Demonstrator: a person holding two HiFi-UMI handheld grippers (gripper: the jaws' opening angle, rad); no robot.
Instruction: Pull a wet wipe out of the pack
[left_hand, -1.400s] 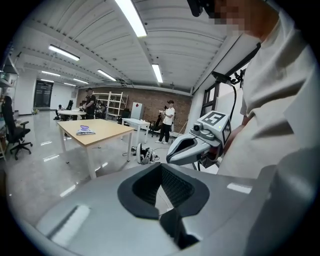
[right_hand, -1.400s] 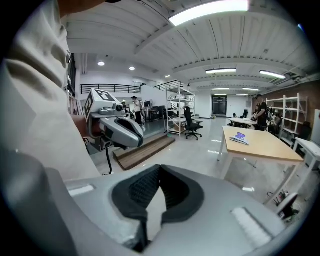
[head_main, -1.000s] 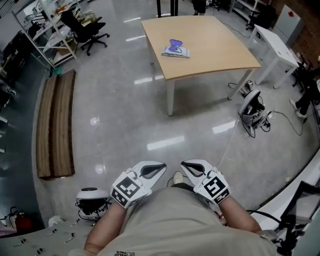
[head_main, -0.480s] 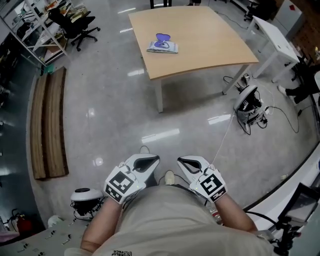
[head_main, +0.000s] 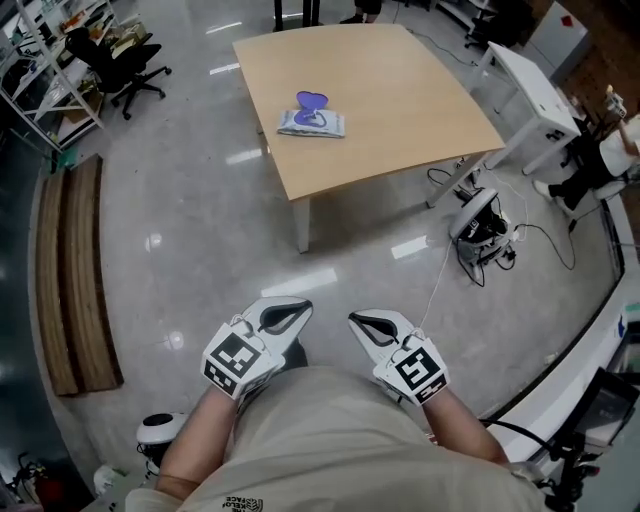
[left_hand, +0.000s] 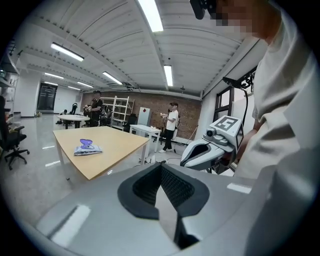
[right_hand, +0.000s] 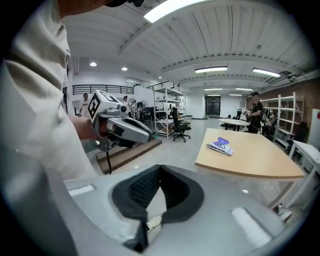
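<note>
Plainly we are only approaching: left tongs (head_main: 303, 309) and right tongs (head_main: 357, 321) sit clenched, empty, well apart from the flat white wet-wipe pack with purple flap (head_main: 311, 121) on the pale wooden worktop (head_main: 400, 90). Next, we judge, we must reach it and release them.

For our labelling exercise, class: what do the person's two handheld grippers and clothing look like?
The left gripper and right gripper are both glossy white, rounded shells tapering to beak-like jaws lined with black ribbed pads. Each carries a white cube printed with black square markers. The person wears a beige top.
</note>
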